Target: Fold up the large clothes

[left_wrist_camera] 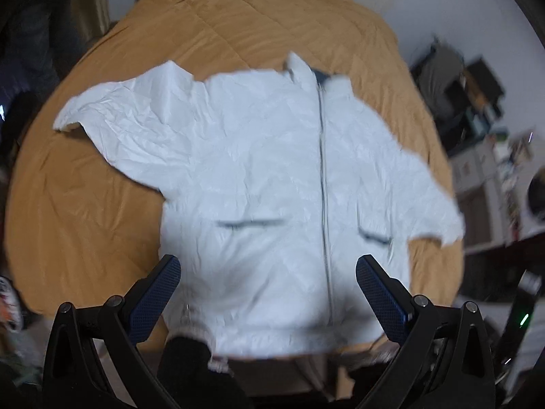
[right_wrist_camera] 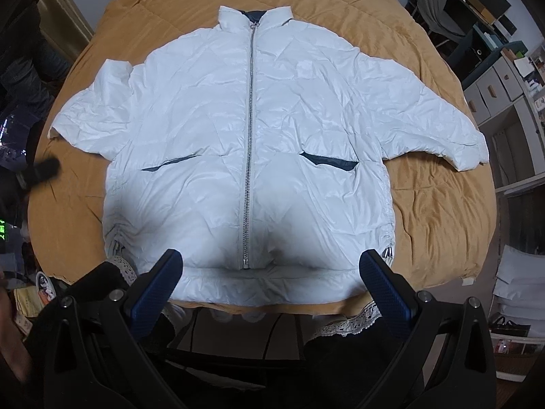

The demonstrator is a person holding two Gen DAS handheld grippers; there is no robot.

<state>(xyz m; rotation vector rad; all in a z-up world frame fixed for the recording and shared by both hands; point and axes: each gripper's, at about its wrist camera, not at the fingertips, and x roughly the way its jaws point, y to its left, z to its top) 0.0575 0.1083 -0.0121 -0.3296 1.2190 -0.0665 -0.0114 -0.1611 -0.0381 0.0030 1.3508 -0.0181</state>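
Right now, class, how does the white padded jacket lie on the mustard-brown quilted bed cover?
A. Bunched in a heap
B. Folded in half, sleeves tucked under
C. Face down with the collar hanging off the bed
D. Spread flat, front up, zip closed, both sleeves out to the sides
D: the white padded jacket is spread front up on the bed cover, its silver zip closed to the collar and both sleeves out sideways.

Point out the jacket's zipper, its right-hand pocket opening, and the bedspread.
zipper (right_wrist_camera: 250, 109), right wrist view, middle of the closed teeth.
pocket opening (right_wrist_camera: 328, 161), right wrist view, dark slit.
bedspread (right_wrist_camera: 439, 211), right wrist view, bare tan fabric beside the jacket (right_wrist_camera: 190, 102).
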